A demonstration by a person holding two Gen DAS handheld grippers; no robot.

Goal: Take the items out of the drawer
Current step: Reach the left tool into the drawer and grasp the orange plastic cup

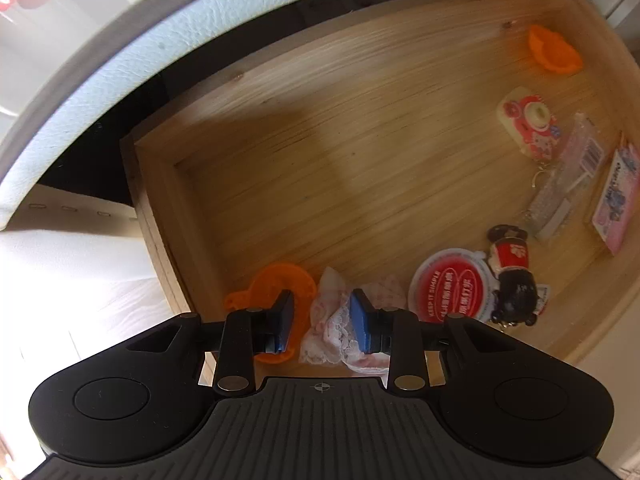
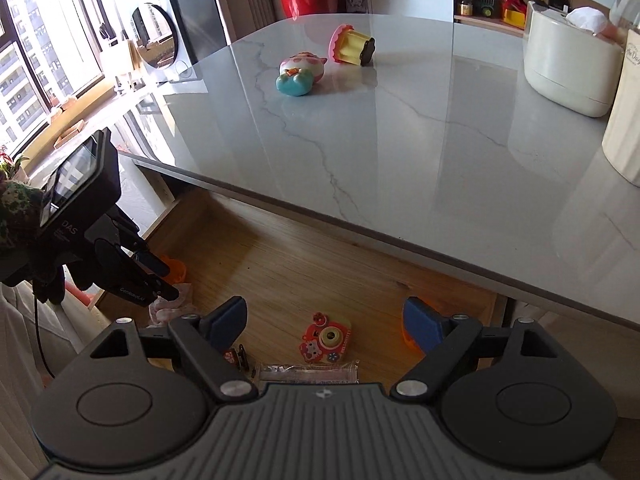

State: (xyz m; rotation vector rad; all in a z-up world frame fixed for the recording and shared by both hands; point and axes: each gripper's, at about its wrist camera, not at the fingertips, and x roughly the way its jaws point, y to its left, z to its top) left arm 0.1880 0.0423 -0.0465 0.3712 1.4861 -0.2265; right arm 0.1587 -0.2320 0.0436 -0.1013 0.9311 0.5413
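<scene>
The left gripper (image 1: 322,320) hung nearest the lens, pointing straight down into the open wooden drawer (image 1: 168,216), its blue pads spread on either side of a crumpled lace cloth (image 1: 340,320) that lay near the drawer's front-left corner; the pads had not yet pressed on it as far as could be seen. An orange plastic piece (image 1: 272,284) lay just beside the cloth, partly under one pad, and a closing grip might well catch it along with the lace, or the soft cloth might slip out from a shallow pinch. The right gripper (image 2: 326,328) stood wide open and empty above the drawer's middle, over a pink toy camera (image 2: 326,340) and a clear wrapped packet (image 2: 308,372). A red round badge (image 1: 450,284) and a small doll figure (image 1: 510,264) lay further along the drawer's front edge. On the marble table (image 2: 360,140) above, two toys (image 2: 300,72) already rested, well apart from the edge.
</scene>
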